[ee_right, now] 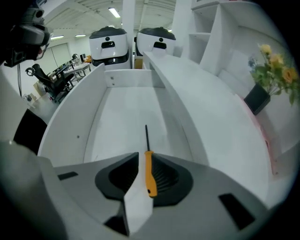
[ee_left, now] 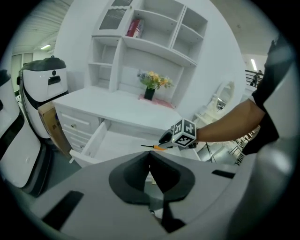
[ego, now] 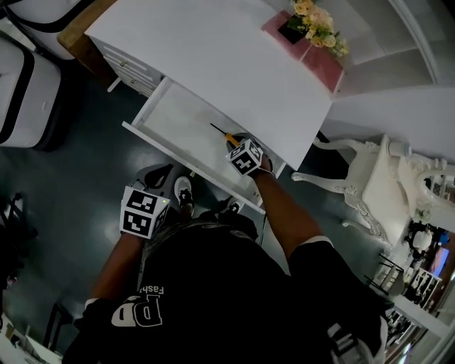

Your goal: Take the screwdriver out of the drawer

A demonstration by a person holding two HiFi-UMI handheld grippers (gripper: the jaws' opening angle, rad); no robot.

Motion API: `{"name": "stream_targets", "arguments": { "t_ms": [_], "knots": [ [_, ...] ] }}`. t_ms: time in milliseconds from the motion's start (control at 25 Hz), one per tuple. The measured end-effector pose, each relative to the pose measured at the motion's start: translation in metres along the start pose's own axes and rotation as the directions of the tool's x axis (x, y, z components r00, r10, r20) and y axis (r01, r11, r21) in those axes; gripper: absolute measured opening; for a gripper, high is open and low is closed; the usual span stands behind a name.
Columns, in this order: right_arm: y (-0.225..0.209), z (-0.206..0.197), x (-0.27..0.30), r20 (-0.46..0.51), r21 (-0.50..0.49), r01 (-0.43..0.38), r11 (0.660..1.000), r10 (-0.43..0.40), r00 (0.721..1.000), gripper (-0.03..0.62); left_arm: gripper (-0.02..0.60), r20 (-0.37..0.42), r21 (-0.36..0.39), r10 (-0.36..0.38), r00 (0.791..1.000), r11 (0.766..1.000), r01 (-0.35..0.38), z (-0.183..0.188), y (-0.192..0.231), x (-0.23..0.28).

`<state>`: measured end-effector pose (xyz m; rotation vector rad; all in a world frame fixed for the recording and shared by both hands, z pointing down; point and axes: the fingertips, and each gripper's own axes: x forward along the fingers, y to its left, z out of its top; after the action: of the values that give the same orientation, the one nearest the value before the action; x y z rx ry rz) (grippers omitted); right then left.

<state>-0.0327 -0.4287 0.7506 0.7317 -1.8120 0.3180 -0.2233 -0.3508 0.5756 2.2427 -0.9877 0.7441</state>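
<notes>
The screwdriver has an orange handle and a thin dark shaft, and lies in the open white drawer at its right end. My right gripper reaches down into the drawer over the handle. In the right gripper view the orange handle lies between the open jaws, with a strip of drawer floor showing beside it, and the shaft points away. My left gripper hangs in front of the drawer and below it, jaws together and empty. The left gripper view also shows the screwdriver under the right gripper's marker cube.
The drawer sticks out from a white desk with a flower pot on a pink mat. A white ornate chair stands to the right. A white and black machine stands at the left. My shoes are below the drawer front.
</notes>
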Motion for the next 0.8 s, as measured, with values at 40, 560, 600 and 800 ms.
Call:
{"name": "stream_targets", "arguments": {
  "t_ms": [40, 560, 600, 800],
  "knots": [
    [0.0, 0.0, 0.005, -0.01, -0.012, 0.0, 1.0, 0.0, 1.0, 0.095, 0.014, -0.001, -0.007, 0.002, 1.0, 1.0, -0.002, -0.001, 0.003, 0.0],
    [-0.005, -0.014, 0.053, -0.144, -0.049, -0.005, 0.999, -0.002, 0.99, 0.13, 0.014, -0.021, -0.06, 0.005, 1.0, 0.998, -0.007, -0.009, 0.028, 0.003],
    [-0.005, -0.015, 0.054, -0.152, -0.046, -0.014, 0.999, 0.007, 0.988, 0.129, 0.014, -0.022, -0.064, 0.006, 1.0, 0.998, -0.008, -0.009, 0.03, 0.003],
    [-0.003, -0.015, 0.055, -0.175, -0.09, -0.054, 0.995, 0.037, 0.984, 0.095, 0.014, -0.028, -0.073, 0.003, 1.0, 0.997, -0.006, -0.01, 0.035, 0.005]
  ]
}}
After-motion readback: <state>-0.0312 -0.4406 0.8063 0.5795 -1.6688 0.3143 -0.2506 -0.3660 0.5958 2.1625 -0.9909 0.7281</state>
